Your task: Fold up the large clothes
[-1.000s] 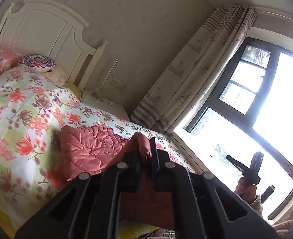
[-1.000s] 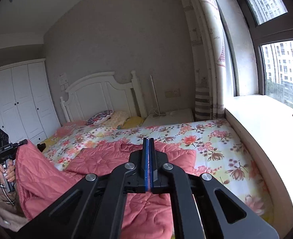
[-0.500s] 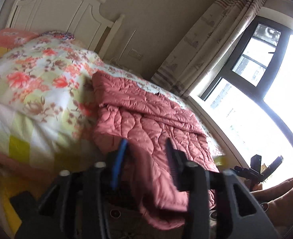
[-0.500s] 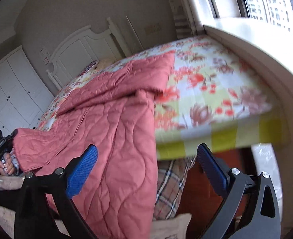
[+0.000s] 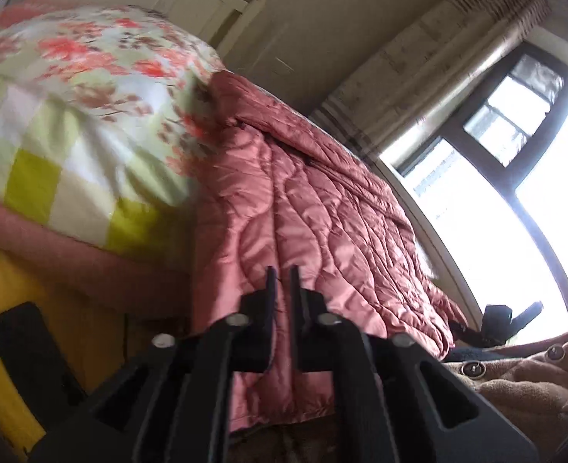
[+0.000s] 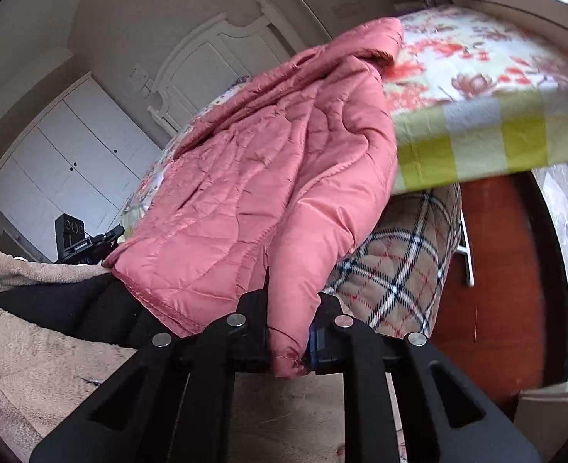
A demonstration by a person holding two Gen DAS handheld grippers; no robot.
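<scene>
Pink quilted coat [image 5: 314,208] lies across the bed [image 5: 71,123], hanging over its near edge toward you. Hem end droops below the mattress line in both views.

Your right gripper [image 6: 289,301] is clenched on a fold of the coat: fabric bunches between the two fingers and a corner pokes out beneath them. Your left gripper [image 5: 282,281] is at the coat's hanging edge on the other side; its jaws are closing, a narrow gap showing between them with pink fabric seen through it. Whether the pads already press cloth, you cannot tell from this view.

Bed carries a floral sheet with a yellow-green check border [image 6: 496,135]. Under the right side of the coat, a plaid cushion [image 6: 395,270]. White headboard [image 6: 222,61] and wardrobe [image 6: 63,162] behind. Curtain [image 5: 438,61] and window [image 5: 515,162] to the right in the left view. Tan fleece sleeves [image 6: 33,347] at frame edges.
</scene>
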